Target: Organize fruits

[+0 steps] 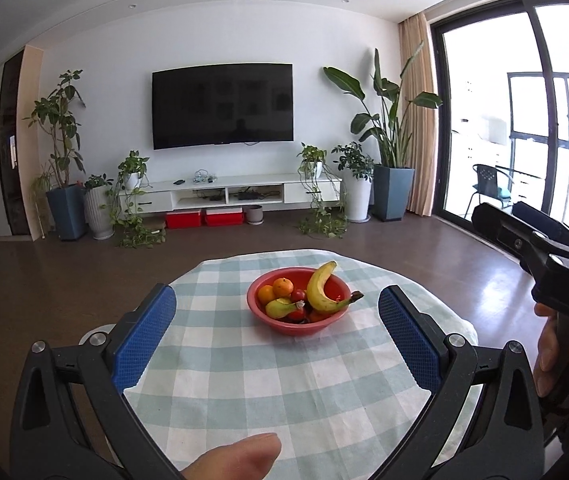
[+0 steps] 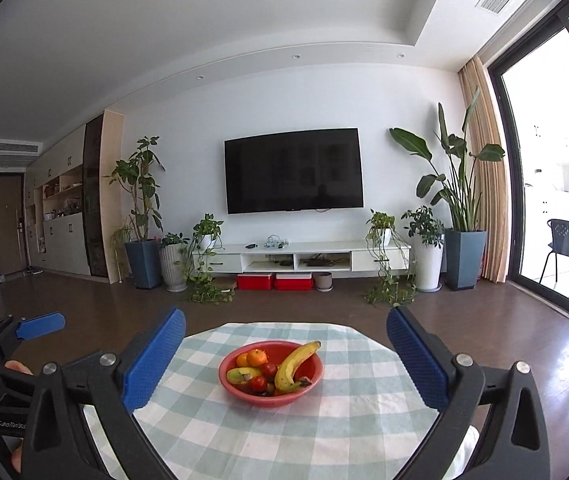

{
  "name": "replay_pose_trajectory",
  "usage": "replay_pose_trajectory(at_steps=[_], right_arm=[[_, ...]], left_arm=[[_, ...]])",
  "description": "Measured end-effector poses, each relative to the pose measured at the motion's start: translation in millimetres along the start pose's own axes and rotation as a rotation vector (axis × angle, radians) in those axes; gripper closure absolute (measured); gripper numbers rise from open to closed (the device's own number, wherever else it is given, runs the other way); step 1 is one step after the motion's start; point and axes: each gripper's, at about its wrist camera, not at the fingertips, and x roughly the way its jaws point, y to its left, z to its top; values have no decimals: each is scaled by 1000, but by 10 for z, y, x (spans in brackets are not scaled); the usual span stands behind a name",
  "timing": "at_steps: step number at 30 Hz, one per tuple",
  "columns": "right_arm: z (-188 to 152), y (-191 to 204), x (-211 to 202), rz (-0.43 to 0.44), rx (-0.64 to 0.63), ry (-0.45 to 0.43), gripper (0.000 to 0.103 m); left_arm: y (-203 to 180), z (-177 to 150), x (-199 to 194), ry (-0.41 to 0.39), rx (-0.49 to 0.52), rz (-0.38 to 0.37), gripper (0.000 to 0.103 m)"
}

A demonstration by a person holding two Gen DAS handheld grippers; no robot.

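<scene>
Red bowl [image 2: 271, 396] half hiding small dark fruit under banana [image 2: 294, 366], both hand-held grippers [image 1: 276, 336] [image 2: 286, 360] wide apart, empty.

Left wrist view: you look almost level over the checked table [image 1: 284, 380], near
Right wrist view: same aim, beside it
Shared: red bowl [image 2: 244, 394], television wall [image 2: 188, 120]

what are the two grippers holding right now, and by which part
Nothing. The left gripper and the right gripper both stand wide open and empty above the checked tablecloth; the fruit, banana included, lies in the red bowl.
</scene>
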Motion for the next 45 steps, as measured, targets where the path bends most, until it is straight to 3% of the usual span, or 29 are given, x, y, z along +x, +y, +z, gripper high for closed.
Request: replay_pose_trajectory(at_steps=[5, 10, 21, 27, 45], right_arm=[[-128, 91, -137, -1, -14, 31, 0], [-264, 192, -180, -71, -80, 85, 0], [-506, 16, -83, -156, -40, 221, 0], [-631, -13, -33, -155, -27, 271, 0], [-693, -18, 27, -156, -24, 297, 0]], left_arm=[[-36, -94, 13, 53, -22, 35, 0], [-81, -213, 61, 125, -32, 71, 0], [0, -414, 435, 217, -58, 107, 0], [8, -486, 542, 243, -60, 109, 0], [2, -585, 572, 259, -53, 96, 0]])
